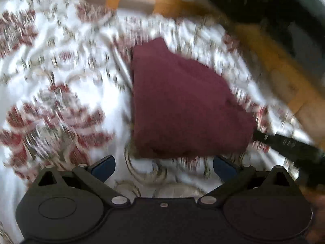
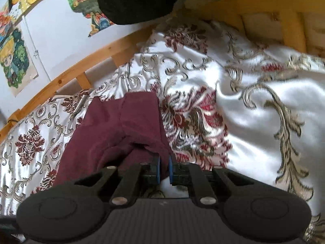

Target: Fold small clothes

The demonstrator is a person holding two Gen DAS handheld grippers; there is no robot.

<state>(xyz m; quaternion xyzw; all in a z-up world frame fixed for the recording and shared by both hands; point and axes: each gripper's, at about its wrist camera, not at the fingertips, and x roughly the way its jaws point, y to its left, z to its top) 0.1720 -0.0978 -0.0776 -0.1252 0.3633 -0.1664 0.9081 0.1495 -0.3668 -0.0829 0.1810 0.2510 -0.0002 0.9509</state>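
Observation:
A small maroon garment (image 1: 182,105) lies bunched on the floral white bedspread (image 1: 67,77). My left gripper (image 1: 163,167) is open and empty, just short of the garment's near edge. In the left wrist view the right gripper's dark arm (image 1: 288,144) reaches in at the garment's right corner. In the right wrist view my right gripper (image 2: 164,169) is shut on a corner of the maroon garment (image 2: 113,130), which trails away to the left over the bedspread (image 2: 254,105). The left wrist view is motion-blurred.
A wooden bed frame (image 2: 85,65) runs along the far side, with a white wall and colourful posters (image 2: 14,61) behind. A black bundle (image 2: 136,0) sits at the top. Wooden frame (image 1: 280,65) also borders the right side in the left wrist view.

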